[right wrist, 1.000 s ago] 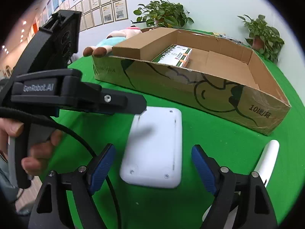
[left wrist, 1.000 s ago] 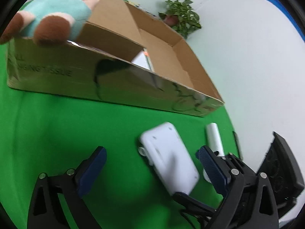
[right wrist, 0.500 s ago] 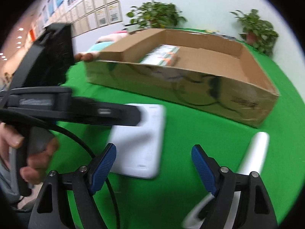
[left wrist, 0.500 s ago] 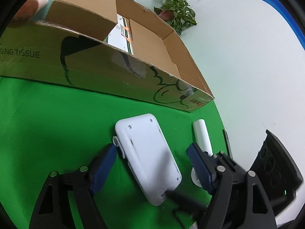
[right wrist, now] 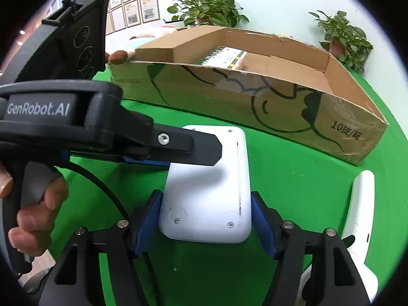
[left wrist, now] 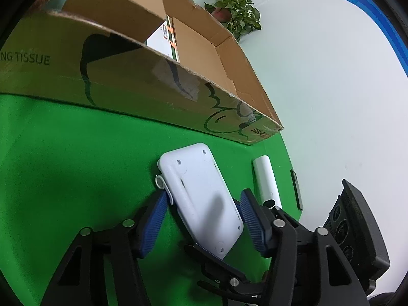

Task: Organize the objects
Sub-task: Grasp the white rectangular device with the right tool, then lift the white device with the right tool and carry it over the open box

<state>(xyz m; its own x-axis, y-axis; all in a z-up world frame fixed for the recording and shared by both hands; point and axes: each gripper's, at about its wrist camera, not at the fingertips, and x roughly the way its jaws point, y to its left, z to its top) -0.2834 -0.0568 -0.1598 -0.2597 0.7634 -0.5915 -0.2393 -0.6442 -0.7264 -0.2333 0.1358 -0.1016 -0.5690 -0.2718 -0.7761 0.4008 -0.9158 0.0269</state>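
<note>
A flat white device (left wrist: 201, 193) lies back-side up on the green table, also in the right wrist view (right wrist: 211, 191). My left gripper (left wrist: 201, 221) has its blue pads against both long sides of the device. My right gripper (right wrist: 205, 221) also has its pads touching the device's near end on both sides. A white cylinder-shaped object (left wrist: 265, 178) lies just right of it, also in the right wrist view (right wrist: 360, 204). An open cardboard box (right wrist: 255, 107) stands behind, holding a green-and-white packet (right wrist: 224, 57).
A plush toy (right wrist: 150, 35) leans on the box's far left end. Potted plants (right wrist: 344, 35) stand at the wall. A thin dark strip (left wrist: 295, 188) lies near the table's right edge. The green table (left wrist: 63, 158) extends to the left.
Both grippers moved forward over the white device and closed from wide open onto its sides. The left view swung right, away from the plush toy.
</note>
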